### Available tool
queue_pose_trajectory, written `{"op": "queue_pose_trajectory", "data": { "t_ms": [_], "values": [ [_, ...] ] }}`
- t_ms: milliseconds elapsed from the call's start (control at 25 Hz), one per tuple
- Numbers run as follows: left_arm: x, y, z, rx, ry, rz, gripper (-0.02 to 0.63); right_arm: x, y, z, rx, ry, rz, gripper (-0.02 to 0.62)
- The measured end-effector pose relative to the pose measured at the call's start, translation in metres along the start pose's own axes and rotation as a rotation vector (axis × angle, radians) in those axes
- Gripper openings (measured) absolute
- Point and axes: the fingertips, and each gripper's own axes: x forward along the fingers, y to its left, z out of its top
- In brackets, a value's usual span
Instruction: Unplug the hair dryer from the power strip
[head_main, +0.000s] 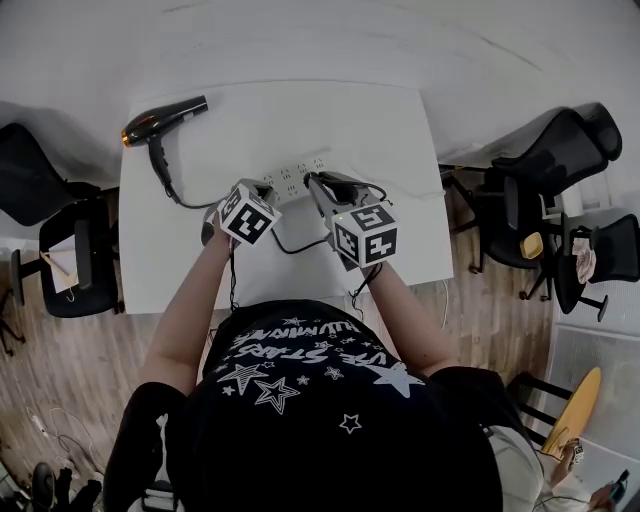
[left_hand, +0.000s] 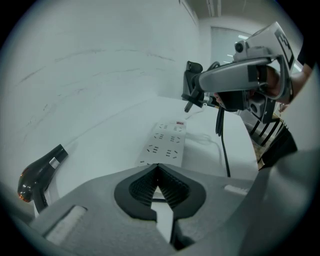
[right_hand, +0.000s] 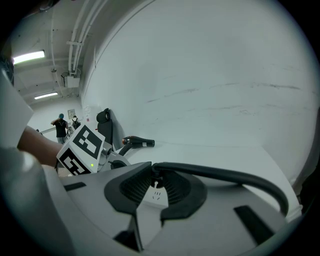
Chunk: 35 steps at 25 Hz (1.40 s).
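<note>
- we read the right gripper as pinching the black plug, held above the power strip at the end with the red switch, apart from it
- no socket we can see holds anything, so we judge the unplug done
- left gripper is pressed together on nothing, tips just at the strip's near end; the strip's long axis runs straight away from it toward the plug
- right gripper is nearer the plug; next we'd carry it clear of the strip
- cord loops on the person's side of the strip, back to the hair dryer, which lies well apart past the strip's left end on the table
- count: one dryer, one strip, one plug, one cord, two grippers
</note>
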Motion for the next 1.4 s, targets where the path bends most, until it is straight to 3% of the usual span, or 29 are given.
{"op": "queue_pose_trajectory", "data": {
  "t_ms": [520,1400],
  "values": [
    [-0.039,-0.037,0.005,-0.12,-0.101,0.058,0.008,-0.041,0.015,-0.014,0.025,-0.032,0.065,0.08],
    [-0.098,-0.129,-0.024,-0.354,-0.217,0.139,0.008,-0.13,0.05,-0.077,0.055,-0.038,0.18,0.08]
  ]
}}
